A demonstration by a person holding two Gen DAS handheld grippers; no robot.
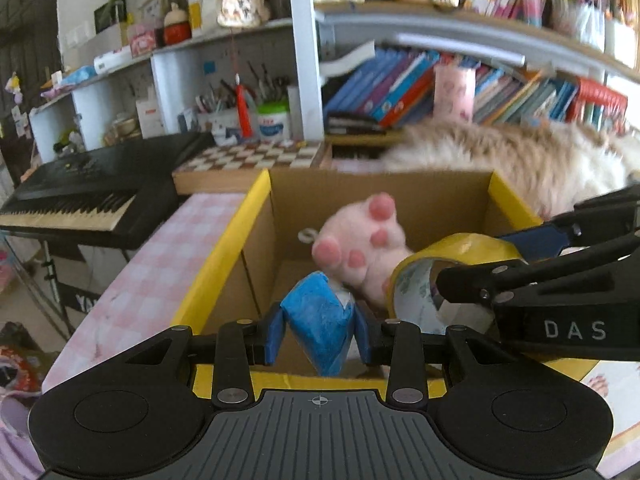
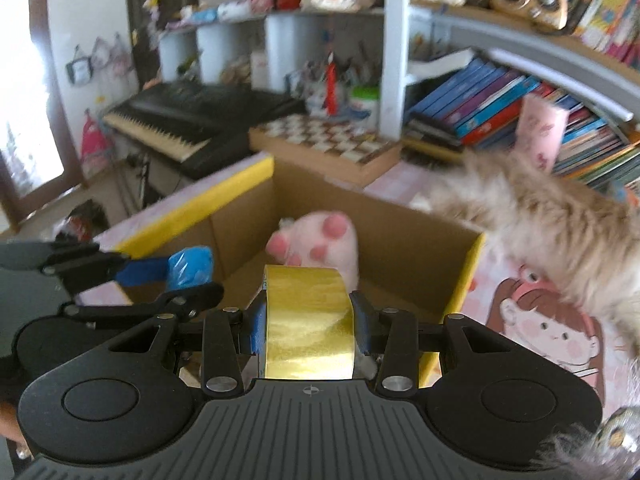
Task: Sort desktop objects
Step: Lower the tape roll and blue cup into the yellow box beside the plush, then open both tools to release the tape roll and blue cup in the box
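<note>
Left tongs (image 1: 320, 334): clenched on a blue crumpled wrapped item (image 1: 320, 328), blue pads pressing both its sides. Held above the near wall of the open cardboard box (image 1: 440, 204) with yellow-taped rim.

Right tongs (image 2: 308, 322): clenched on a roll of yellow tape (image 2: 310, 320), pads on its two flat faces. Also held over the box, just right of the left tongs; the same roll seen at (image 1: 436, 280) from the left wrist. Lettering "DAS" readable on the right tongs' body in the left wrist view.

Inside the box: pink plush paw (image 1: 360, 240) with darker pink toe pads, leaning upright.

Box set on the pink checked desk (image 1: 160, 272). Furry tan object (image 1: 520, 156) at the desk's far right, beside the box. Chessboard (image 1: 248, 160) behind the box; black keyboard (image 1: 80, 196) past the desk's left edge. Remaining book and shelf labels too blurred to read.
</note>
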